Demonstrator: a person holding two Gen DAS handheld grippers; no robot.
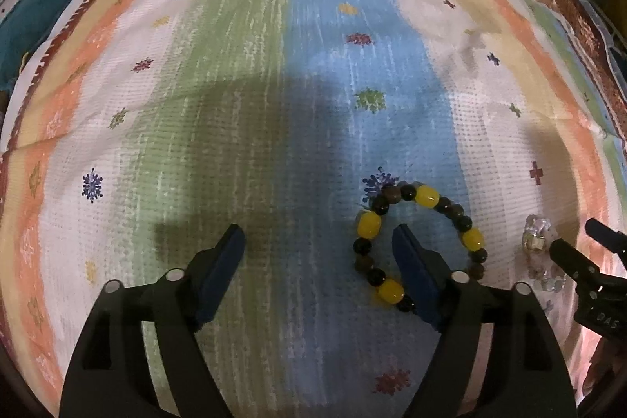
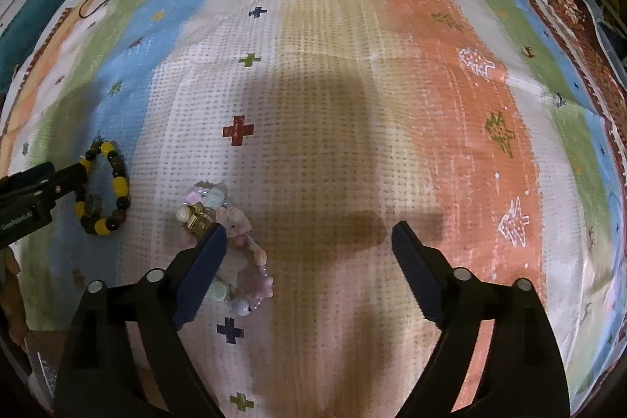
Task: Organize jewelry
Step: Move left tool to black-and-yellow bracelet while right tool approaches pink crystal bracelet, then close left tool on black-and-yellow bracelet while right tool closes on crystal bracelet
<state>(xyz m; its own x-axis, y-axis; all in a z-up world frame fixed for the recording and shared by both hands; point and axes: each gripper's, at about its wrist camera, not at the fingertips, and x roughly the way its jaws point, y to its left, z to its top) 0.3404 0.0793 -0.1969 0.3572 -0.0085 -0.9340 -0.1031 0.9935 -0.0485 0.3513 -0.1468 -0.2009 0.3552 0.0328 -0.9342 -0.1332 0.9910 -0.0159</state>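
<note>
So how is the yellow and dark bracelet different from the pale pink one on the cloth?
The yellow and dark bracelet has round, evenly sized opaque beads in strong colours; the pale pink bracelet mixes pastel, irregular beads with a gold charm. The yellow and dark bracelet lies as an open ring on the blue stripe; the pale pink bracelet lies bunched on the white stripe. Both are beaded loops lying flat on the striped cloth, each with one finger of an open tool at it.

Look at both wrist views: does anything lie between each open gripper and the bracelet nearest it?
Nothing visible does. The left gripper has one finger over the yellow-and-dark beaded bracelet; the right gripper has one over the pastel bracelet. Only striped cloth lies around them.
</note>
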